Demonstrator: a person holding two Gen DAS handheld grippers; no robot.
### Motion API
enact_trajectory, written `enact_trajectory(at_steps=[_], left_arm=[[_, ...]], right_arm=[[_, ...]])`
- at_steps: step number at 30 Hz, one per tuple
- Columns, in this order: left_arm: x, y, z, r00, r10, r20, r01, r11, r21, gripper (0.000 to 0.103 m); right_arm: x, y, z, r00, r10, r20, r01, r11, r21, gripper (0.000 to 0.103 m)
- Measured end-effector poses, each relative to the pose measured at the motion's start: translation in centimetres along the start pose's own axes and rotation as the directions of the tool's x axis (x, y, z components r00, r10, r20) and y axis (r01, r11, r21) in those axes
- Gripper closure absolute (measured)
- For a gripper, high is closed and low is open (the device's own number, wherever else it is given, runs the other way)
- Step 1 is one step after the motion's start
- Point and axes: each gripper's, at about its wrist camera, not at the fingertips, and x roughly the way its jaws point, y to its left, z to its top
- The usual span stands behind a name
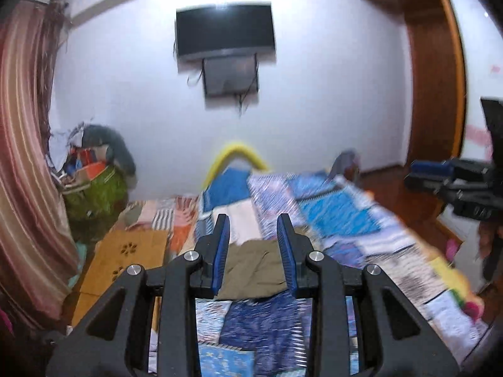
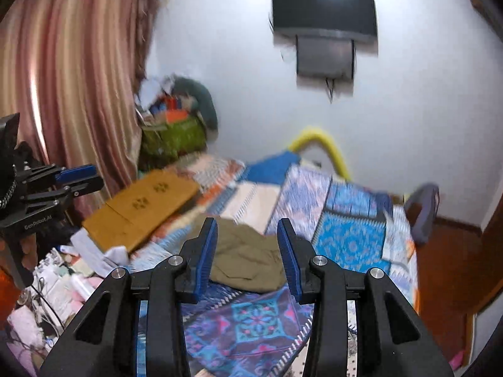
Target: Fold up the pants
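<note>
So far untouched: olive pants (image 2: 248, 260) lie in a rumpled heap on the patchwork bedspread (image 2: 352, 242), both grippers above them with nothing held.

Left gripper (image 1: 254, 251) and right gripper (image 2: 248, 256) each hold their blue fingers (image 2: 206, 256) spread wide. By the look, the cloth is soft, light and floppy; I would pinch an outer edge, waistband or hem, whichever can be found.

White wall (image 1: 330, 94) holds a television (image 1: 224, 30) (dark), striped curtain (image 2: 78, 72) leftward.
</note>
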Motion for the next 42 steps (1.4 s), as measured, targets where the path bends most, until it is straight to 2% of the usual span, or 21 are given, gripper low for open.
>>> enact_trajectory(at_steps=[4, 7, 12, 14, 15, 16, 18, 19, 21, 22, 23, 26, 42], left_arm=[[-6.9, -1.2, -0.8, 0.993, -0.022, 0.112, 0.026, 0.999, -0.035, 0.07], [-9.7, -1.9, -1.9, 0.987, -0.032, 0.155, 0.039, 0.998, -0.043, 0.07], [-13.1, -3.2, -3.9, 0.978, -0.065, 0.199, 0.077, 0.996, -0.053, 0.068], [-14.0, -3.8, -4.4, 0.976, -0.071, 0.204, 0.084, 0.995, -0.054, 0.059], [-14.3, -3.9, -4.6, 0.976, -0.068, 0.208, 0.081, 0.995, -0.054, 0.049], [-14.8, -4.1, -4.9, 0.973, -0.061, 0.221, 0.075, 0.996, -0.056, 0.044], [-15.7, -4.4, -5.2, 0.971, -0.052, 0.233, 0.066, 0.996, -0.056, 0.042], [-15.9, -4.4, -5.3, 0.971, -0.053, 0.233, 0.068, 0.996, -0.057, 0.036], [-16.4, -4.4, -5.5, 0.971, -0.038, 0.237, 0.056, 0.996, -0.068, 0.02], [-16.6, -4.2, -5.6, 0.969, -0.028, 0.246, 0.048, 0.996, -0.076, 0.009], [-16.7, -4.2, -5.6, 0.968, -0.02, 0.252, 0.042, 0.996, -0.08, 0.004], [-17.0, -4.0, -5.8, 0.966, 0.007, 0.259, 0.014, 0.997, -0.078, 0.001], [-15.9, -4.4, -7.0, 0.971, 0.033, 0.238, -0.014, 0.997, -0.08, 0.0]], right_arm=[[-5.8, 2.8, -0.7, 0.99, 0.03, 0.141, -0.029, 1.0, -0.008, 0.067], [-9.0, 4.7, -2.0, 0.973, 0.042, 0.226, -0.039, 0.999, -0.019, 0.067], [-11.5, 7.8, -4.2, 0.951, 0.068, 0.3, -0.067, 0.998, -0.016, 0.067], [-11.7, 8.7, -5.0, 0.947, 0.066, 0.315, -0.066, 0.998, -0.008, 0.062], [-11.9, 9.0, -5.3, 0.945, 0.061, 0.323, -0.064, 0.998, -0.001, 0.056], [-12.2, 9.3, -5.5, 0.941, 0.057, 0.333, -0.064, 0.998, 0.009, 0.053], [-12.2, 9.5, -5.8, 0.938, 0.051, 0.344, -0.065, 0.997, 0.029, 0.047], [-12.1, 9.5, -5.9, 0.938, 0.038, 0.344, -0.056, 0.998, 0.041, 0.043], [-12.4, 9.7, -5.9, 0.933, 0.01, 0.359, -0.032, 0.998, 0.056, 0.018], [-12.6, 9.8, -5.9, 0.929, -0.006, 0.37, -0.016, 0.998, 0.057, 0.014], [-12.9, 9.9, -5.9, 0.928, -0.016, 0.373, -0.005, 0.999, 0.054, 0.01], [-12.9, 10.0, -5.5, 0.928, -0.044, 0.369, 0.028, 0.998, 0.049, 0.001], [-13.7, 9.8, -7.3, 0.934, -0.048, 0.354, 0.014, 0.995, 0.097, 0.001]])
